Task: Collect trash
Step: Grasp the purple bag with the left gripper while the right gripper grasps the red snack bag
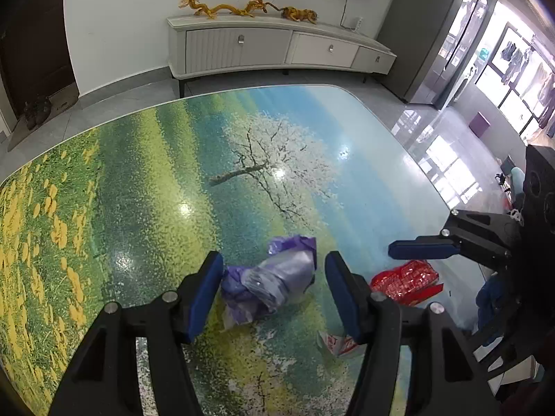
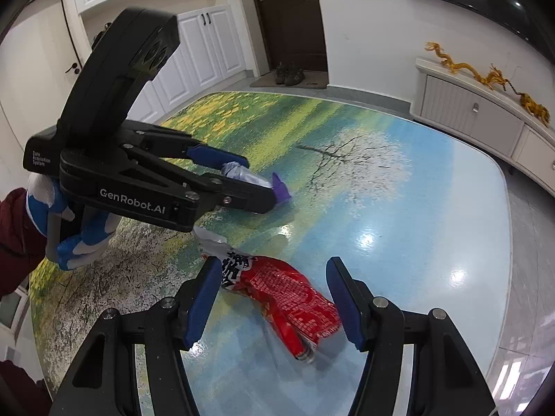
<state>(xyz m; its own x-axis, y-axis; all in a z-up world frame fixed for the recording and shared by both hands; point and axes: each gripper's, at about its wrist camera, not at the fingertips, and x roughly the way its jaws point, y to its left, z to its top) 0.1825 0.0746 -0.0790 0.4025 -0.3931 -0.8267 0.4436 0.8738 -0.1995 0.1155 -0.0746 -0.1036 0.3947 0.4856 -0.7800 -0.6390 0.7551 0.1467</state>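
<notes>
A crumpled purple and clear plastic bag point(image 1: 274, 282) lies on the landscape-printed table point(image 1: 138, 180). My left gripper point(image 1: 274, 291) is open, its blue pads on either side of the bag. The right wrist view shows that gripper point(image 2: 242, 182) around the bag point(image 2: 249, 176). A red snack wrapper point(image 2: 288, 298) lies flat between the open fingers of my right gripper point(image 2: 274, 298). The wrapper point(image 1: 406, 280) and the right gripper's finger point(image 1: 423, 248) also show in the left wrist view. A small white and red wrapper point(image 1: 338, 343) lies by my left gripper's right finger.
A white TV cabinet point(image 1: 277, 48) with golden dragon figures point(image 1: 222, 8) stands beyond the table's far edge. A dark door point(image 2: 288, 17) with shoes point(image 2: 289, 74) on a mat and white cupboards point(image 2: 194, 48) are across the room. The table edge point(image 2: 503, 242) curves on the right.
</notes>
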